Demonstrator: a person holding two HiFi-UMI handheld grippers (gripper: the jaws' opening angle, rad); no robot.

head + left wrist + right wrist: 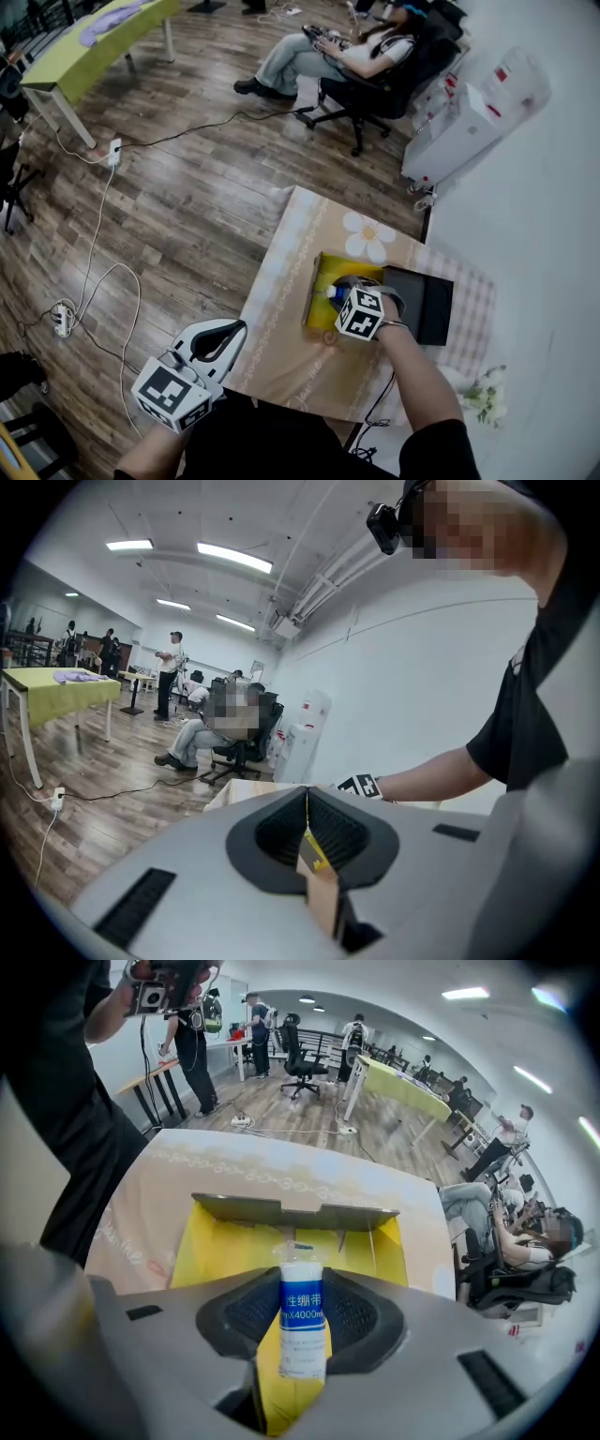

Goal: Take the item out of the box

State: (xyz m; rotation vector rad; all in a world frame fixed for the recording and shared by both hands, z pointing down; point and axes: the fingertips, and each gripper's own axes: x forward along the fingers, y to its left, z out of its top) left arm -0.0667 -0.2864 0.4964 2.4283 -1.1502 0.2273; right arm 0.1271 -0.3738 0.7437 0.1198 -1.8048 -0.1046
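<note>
A yellow-lined cardboard box (322,274) stands open on the small table (281,328). My right gripper (339,292) hangs over the box, shut on a white roll with a blue label (302,1335). In the right gripper view the roll stands upright between the black pads (356,1321) of the right gripper (302,1288), above the yellow inside of the box (220,1241). In the head view the roll (332,292) shows only as a small white and blue end. My left gripper (238,327) is off the table's near left corner with nothing in it; in its own view the left gripper (307,803) has its jaws together.
A black lid or tray (427,302) lies right of the box, with white flowers (487,394) at the table's near right. A person sits in an office chair (361,70) beyond. Cables and a power strip (62,319) lie on the wooden floor at left.
</note>
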